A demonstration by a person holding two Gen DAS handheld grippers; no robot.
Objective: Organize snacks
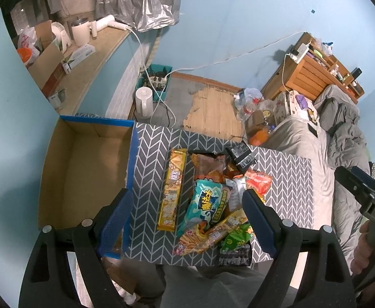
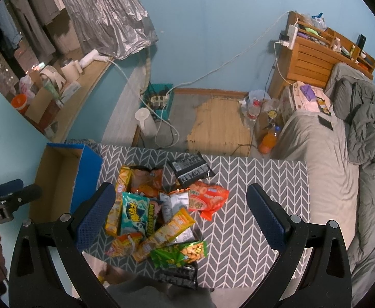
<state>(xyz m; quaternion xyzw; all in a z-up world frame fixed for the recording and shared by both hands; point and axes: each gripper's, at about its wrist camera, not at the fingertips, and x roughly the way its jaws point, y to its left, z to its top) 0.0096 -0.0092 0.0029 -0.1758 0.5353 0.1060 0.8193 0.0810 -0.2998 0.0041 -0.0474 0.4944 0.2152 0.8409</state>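
A pile of snack packs lies on the table with the grey chevron cloth point(image 1: 287, 179) point(image 2: 251, 179): a long yellow pack point(image 1: 172, 190) point(image 2: 118, 200), a teal bag point(image 1: 205, 205) point(image 2: 136, 213), a red-orange bag point(image 1: 258, 179) point(image 2: 208, 197), a green bag point(image 1: 236, 238) point(image 2: 179, 252), black packs point(image 1: 241, 156) point(image 2: 190, 169). An empty cardboard box with blue rim point(image 1: 84, 169) point(image 2: 59, 179) stands at the table's left. My left gripper point(image 1: 187, 220) is open and empty above the pile's near side. My right gripper point(image 2: 185, 220) is open and empty above the pile.
A bed with grey bedding point(image 2: 341, 166) lies to the right, a wooden headboard shelf point(image 2: 316, 51) behind it. On the floor beyond the table are a white jug point(image 2: 146, 120), a teal bin point(image 2: 161, 100) with cables, bottles and bags point(image 2: 259, 107). A cluttered wooden ledge point(image 1: 90, 59) runs at left.
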